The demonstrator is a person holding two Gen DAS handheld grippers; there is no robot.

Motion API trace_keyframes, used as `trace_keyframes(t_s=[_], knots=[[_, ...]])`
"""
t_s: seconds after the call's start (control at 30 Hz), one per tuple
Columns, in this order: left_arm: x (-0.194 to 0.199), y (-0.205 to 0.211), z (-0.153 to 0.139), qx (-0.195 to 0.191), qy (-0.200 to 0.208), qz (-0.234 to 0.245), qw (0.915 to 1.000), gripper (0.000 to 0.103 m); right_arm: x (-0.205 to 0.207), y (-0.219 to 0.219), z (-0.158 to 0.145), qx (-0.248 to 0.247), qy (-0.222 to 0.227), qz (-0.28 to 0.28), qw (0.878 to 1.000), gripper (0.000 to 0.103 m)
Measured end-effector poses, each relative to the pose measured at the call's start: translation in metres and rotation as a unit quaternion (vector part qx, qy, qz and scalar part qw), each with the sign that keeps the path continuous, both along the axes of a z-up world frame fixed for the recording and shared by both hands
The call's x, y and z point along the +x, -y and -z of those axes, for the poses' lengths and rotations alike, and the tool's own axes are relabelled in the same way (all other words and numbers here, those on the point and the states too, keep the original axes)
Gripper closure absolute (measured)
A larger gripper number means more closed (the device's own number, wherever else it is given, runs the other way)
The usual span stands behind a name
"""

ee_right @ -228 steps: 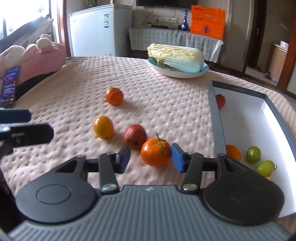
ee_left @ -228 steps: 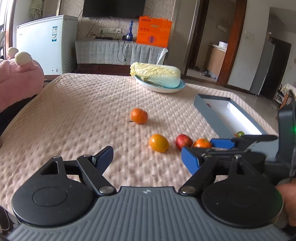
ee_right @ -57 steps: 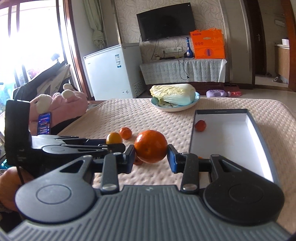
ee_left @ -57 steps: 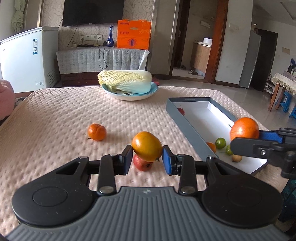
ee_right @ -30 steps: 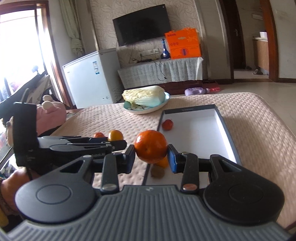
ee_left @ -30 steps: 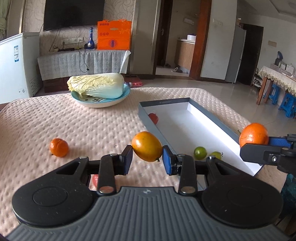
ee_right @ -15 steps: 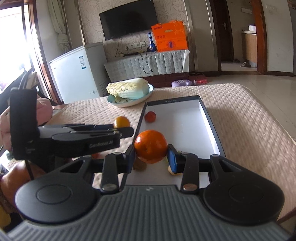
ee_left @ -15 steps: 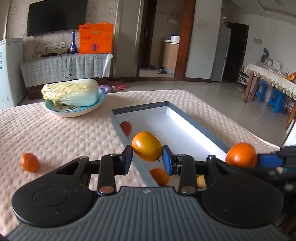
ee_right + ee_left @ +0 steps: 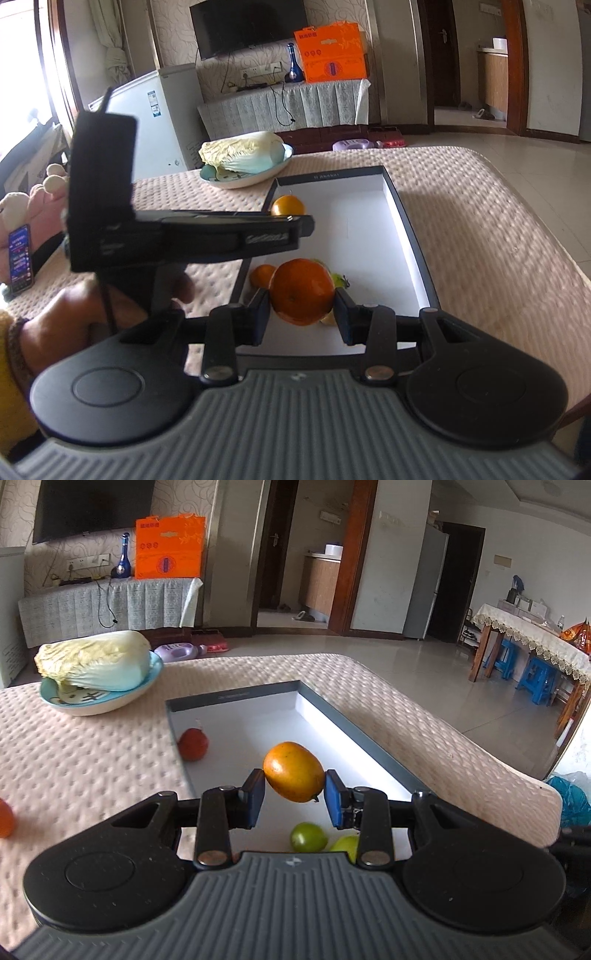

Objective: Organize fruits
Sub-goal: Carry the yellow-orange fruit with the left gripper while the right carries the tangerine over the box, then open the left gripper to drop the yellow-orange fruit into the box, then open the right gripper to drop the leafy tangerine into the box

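Observation:
My left gripper is shut on a yellow-orange fruit and holds it above the grey box with the white floor. The same fruit shows in the right wrist view above the left gripper's arm. My right gripper is shut on an orange tangerine above the box's near end. In the box lie a red fruit, a green fruit, a yellow-green one and a small orange.
A blue plate with a napa cabbage stands behind the box on the pink quilted table. An orange fruit lies at the left edge. A phone and a pink plush are at far left.
Both grippers have moved from the table's middle to over the box, each still holding its fruit. The left gripper now hangs over the box interior; the right sits lower over the near end.

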State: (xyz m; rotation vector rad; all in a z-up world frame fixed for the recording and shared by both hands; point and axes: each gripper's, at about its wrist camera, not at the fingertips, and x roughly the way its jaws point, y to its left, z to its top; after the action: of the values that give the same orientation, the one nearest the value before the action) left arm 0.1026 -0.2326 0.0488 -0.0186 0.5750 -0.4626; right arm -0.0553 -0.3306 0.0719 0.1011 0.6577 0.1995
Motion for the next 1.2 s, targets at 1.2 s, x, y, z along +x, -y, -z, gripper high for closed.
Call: trace_keyframes(t_s=[1.2], knots=[[0.018, 0.003, -0.009, -0.039, 0.028, 0.006, 0.9988, 0.062, 0.021, 0.003, 0.009, 0.001, 0.005, 0.024, 1.000, 0.063]])
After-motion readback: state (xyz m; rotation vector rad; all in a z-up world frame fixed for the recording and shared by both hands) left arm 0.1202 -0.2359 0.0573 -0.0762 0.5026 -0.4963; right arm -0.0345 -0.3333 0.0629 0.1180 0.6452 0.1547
